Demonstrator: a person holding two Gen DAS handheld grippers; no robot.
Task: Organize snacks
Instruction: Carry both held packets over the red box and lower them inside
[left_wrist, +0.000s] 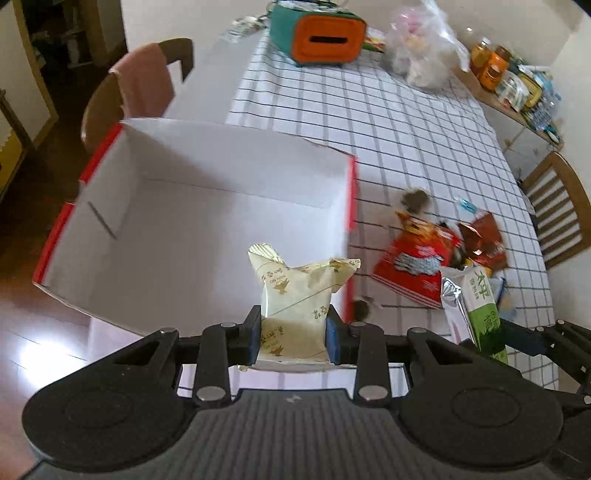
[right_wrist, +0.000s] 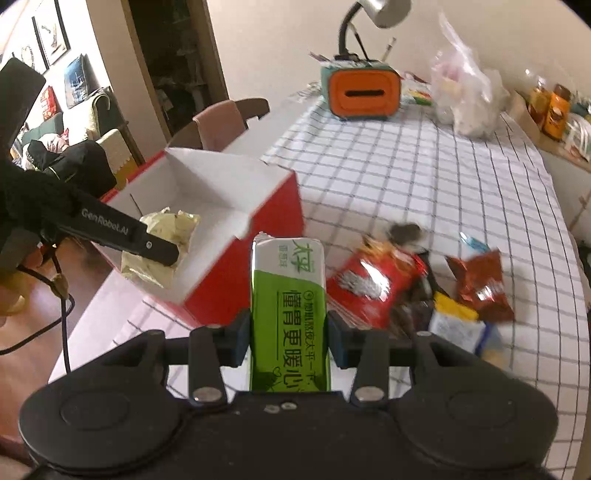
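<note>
My left gripper is shut on a cream snack packet, held above the near edge of an open red box with a white inside. In the right wrist view the same cream snack packet hangs from the left gripper over the red box. My right gripper is shut on a green and white cracker pack, also seen as the green cracker pack at the left view's right side. A heap of red snack bags lies right of the box.
A checked tablecloth covers the table. At the far end stand an orange and teal tissue holder and a clear plastic bag. A chair with a pink cover stands left, a wooden chair right. A side shelf holds jars.
</note>
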